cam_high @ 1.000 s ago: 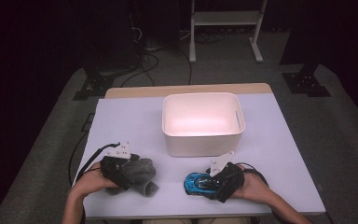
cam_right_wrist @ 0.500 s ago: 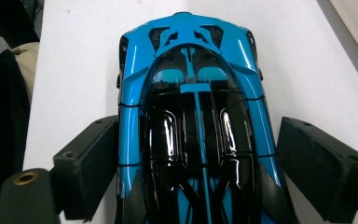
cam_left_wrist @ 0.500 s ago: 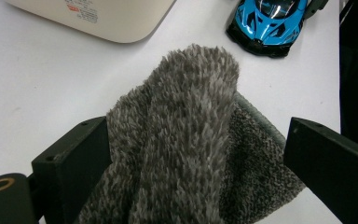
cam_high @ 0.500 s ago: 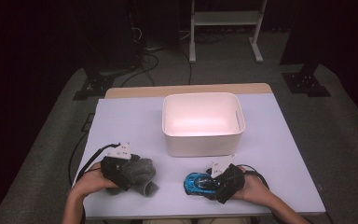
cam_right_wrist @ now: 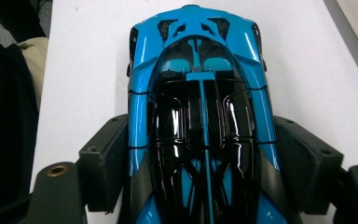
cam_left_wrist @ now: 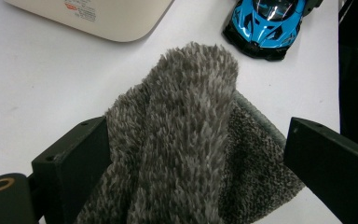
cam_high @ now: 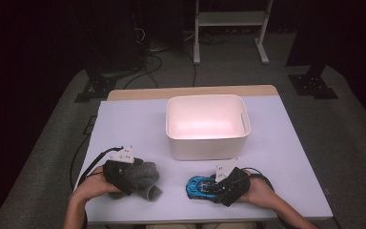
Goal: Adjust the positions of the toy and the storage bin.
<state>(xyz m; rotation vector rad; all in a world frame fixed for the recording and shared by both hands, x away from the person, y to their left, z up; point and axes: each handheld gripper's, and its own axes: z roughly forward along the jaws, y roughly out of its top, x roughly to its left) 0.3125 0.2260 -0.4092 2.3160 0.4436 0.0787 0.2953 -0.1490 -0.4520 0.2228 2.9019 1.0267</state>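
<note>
A blue and black toy car (cam_right_wrist: 198, 116) lies on the white table (cam_high: 290, 148) in the lower middle of the high view, just right of centre. In the right gripper view its body runs up the middle of the frame, with the 2 black jaws of the right gripper (cam_high: 221, 187) set against its flanks; the jaws have just been closing, and both pads touch the car's sides. The person's right hand (cam_high: 257, 191) comes in from the bottom right edge of the high view.

A grey fuzzy cloth (cam_left_wrist: 191, 140) sits at the lower left of the high view, well apart from the car. In the left gripper view it rises between the jaws of the left gripper (cam_high: 124, 179): the left jaw touches the pile, while the right jaw stands clear with a gap, so this gripper is open. The left hand (cam_high: 93, 188) comes in from the bottom left.

A white bin (cam_high: 207, 143) stands in the centre of the table, above both things. Behind the table, dark floor, cables and a white stand (cam_high: 231, 19) fill the top of the frame.
</note>
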